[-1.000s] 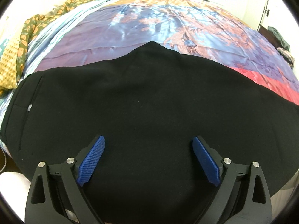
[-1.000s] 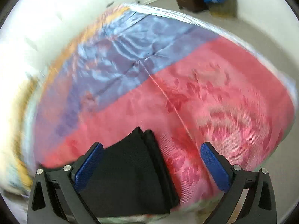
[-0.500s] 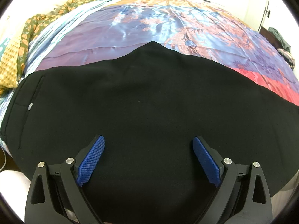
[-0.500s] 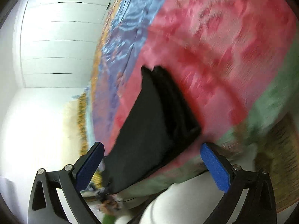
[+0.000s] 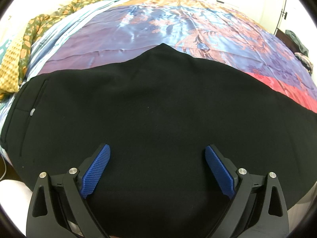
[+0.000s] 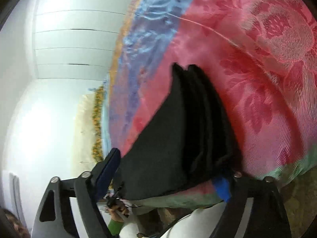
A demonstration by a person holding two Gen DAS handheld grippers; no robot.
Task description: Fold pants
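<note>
Black pants (image 5: 158, 119) lie flat across the near edge of a bed, waistband with a small button at the left. My left gripper (image 5: 156, 168) hovers low over their middle, open and empty. In the right wrist view the camera is rolled sideways; the stacked leg ends of the pants (image 6: 178, 138) lie on the red part of the bedspread. My right gripper (image 6: 170, 170) is open, its fingers on either side of the leg ends at the bed's edge, not closed on the cloth.
The bed carries a satin bedspread, blue and purple (image 5: 158, 29) turning red (image 6: 257, 69). A crumpled green-orange floral cloth (image 5: 29, 39) lies at the far left. White wardrobe doors (image 6: 69, 39) stand beyond the bed. Clothes (image 5: 297, 45) are piled at the far right.
The right gripper has rolled sideways and dropped toward the leg ends, which now sit between its fingers. The left gripper has stayed still.
</note>
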